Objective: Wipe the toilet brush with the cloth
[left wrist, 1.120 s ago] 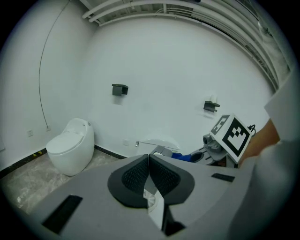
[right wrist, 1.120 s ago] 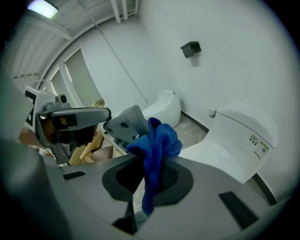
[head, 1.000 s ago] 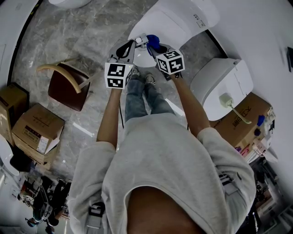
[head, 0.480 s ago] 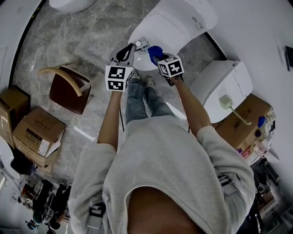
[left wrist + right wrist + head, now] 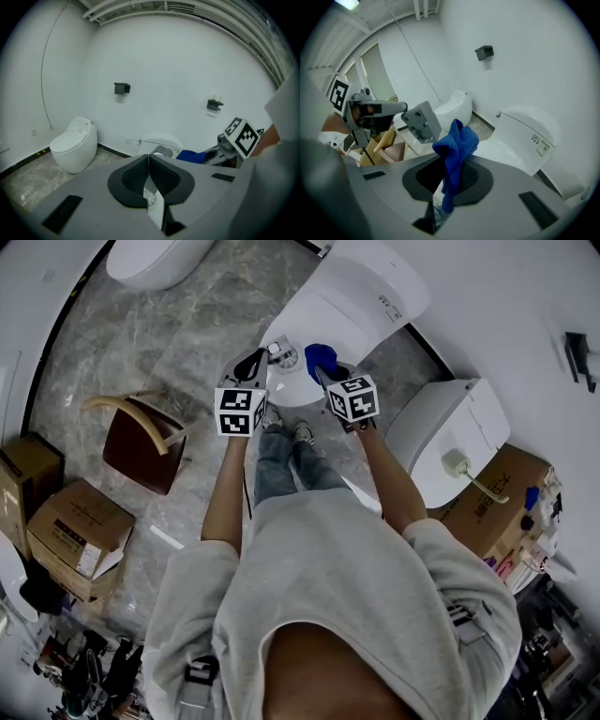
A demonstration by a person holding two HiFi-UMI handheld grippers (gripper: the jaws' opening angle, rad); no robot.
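My left gripper [image 5: 262,357] is shut on the toilet brush [image 5: 279,352], a small grey and white piece that sticks out past its tips above the toilet bowl. In the left gripper view the jaws [image 5: 149,161] are pressed together with a white strip of the brush [image 5: 154,204] below them. My right gripper [image 5: 326,373] is shut on a blue cloth [image 5: 321,357], which stands up from between its jaws [image 5: 450,173] as a bunched cloth [image 5: 457,145]. The brush's grey end [image 5: 421,123] hangs just left of the cloth, a small gap apart.
A white toilet [image 5: 361,296] lies below both grippers, a second one [image 5: 450,427] to the right and a third [image 5: 150,259] at the top left. A wooden chair [image 5: 136,432] and cardboard boxes [image 5: 75,526] stand on the marble floor at left.
Cloth and brush touched one second ago; now they sit a little apart, both grippers slightly lower in the head view. Both grips are unchanged.
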